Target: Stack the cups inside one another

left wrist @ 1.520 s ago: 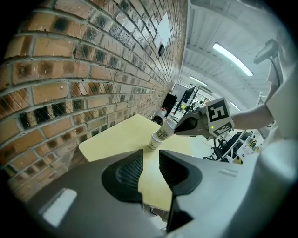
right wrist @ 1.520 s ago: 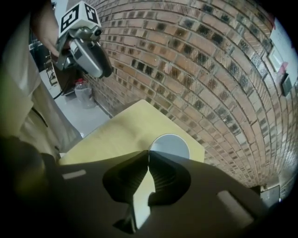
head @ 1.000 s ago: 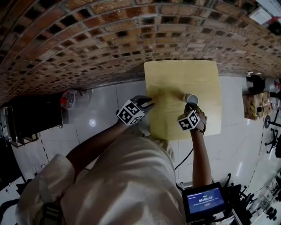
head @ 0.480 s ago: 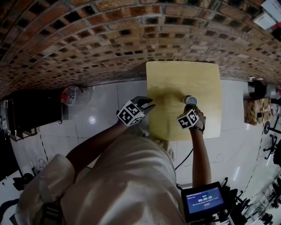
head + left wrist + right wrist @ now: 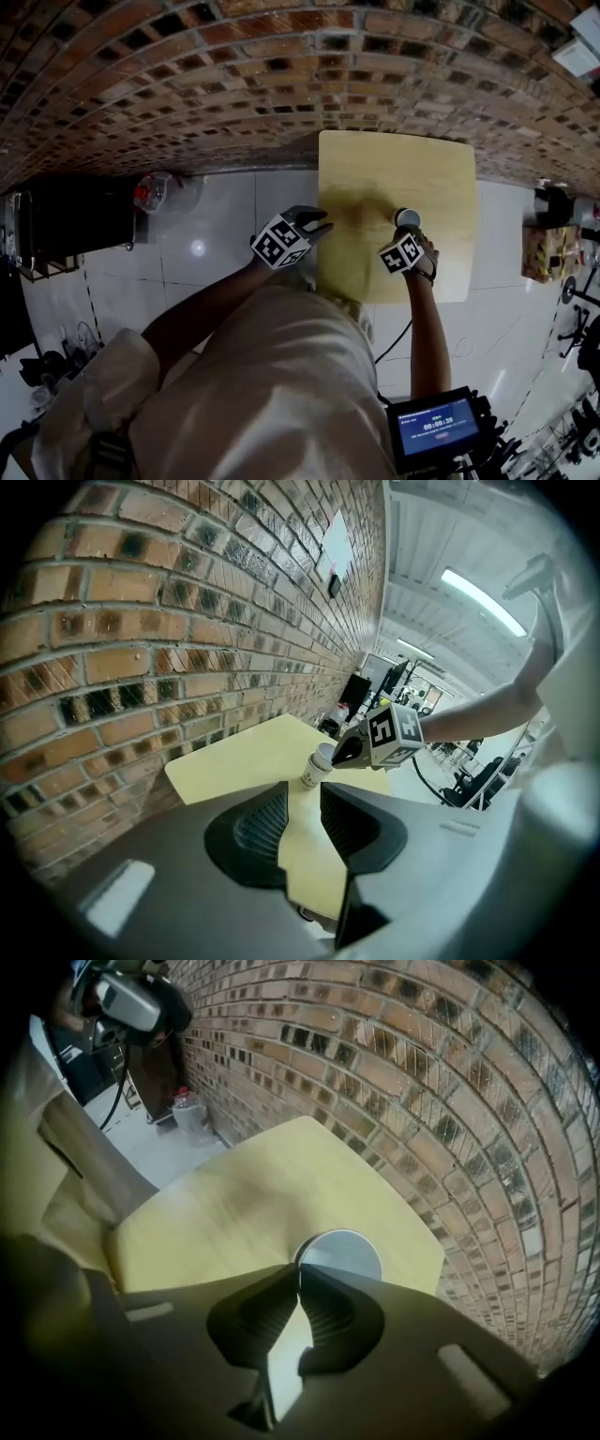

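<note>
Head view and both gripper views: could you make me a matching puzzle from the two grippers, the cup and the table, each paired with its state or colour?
Things:
1. left gripper
2. right gripper
3. cup
4. table

States or colours:
A. pale yellow, next to the brick wall
B. jaws shut on a thin rim
C. white
D. jaws apart, holding nothing

Pairs: 1-D, 2-B, 3-C, 4-A.
</note>
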The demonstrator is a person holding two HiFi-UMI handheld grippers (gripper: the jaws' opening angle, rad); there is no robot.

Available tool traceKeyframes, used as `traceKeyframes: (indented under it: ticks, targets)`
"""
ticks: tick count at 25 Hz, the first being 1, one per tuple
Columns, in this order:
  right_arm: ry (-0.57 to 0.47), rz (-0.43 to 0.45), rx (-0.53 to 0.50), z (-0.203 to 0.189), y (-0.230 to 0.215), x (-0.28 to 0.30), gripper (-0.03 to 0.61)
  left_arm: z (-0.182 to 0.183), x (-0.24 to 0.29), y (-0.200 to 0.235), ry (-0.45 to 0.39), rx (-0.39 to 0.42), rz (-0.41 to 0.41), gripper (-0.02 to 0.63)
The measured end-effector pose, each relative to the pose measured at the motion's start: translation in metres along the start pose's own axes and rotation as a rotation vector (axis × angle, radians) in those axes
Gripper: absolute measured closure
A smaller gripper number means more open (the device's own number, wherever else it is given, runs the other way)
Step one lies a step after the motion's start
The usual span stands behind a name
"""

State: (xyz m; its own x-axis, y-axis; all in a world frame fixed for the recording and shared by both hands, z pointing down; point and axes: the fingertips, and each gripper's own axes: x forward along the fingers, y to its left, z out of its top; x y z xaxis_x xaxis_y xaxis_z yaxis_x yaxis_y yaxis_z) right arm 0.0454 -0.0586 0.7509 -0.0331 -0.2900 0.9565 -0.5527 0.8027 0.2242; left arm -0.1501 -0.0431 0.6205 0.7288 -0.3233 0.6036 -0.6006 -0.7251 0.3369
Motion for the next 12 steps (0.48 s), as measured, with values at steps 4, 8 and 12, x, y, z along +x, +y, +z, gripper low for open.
traceKeyframes:
  ticks: [4,8,12]
  targets:
    - [-0.003,0.006,-0.019,0.000,0.000,0.006,0.566,-0.003,-0.001,-0.003,0.001,-0.012,0.018,0.488]
    - [-0.019,0.017,-0.030,0.002,0.001,0.011,0.538,-0.004,-0.002,-0.006,0.005,-0.015,0.034,0.488]
    - [-0.053,0.023,-0.030,0.003,0.004,0.010,0.515,-0.005,-0.002,-0.014,0.013,-0.006,0.043,0.486]
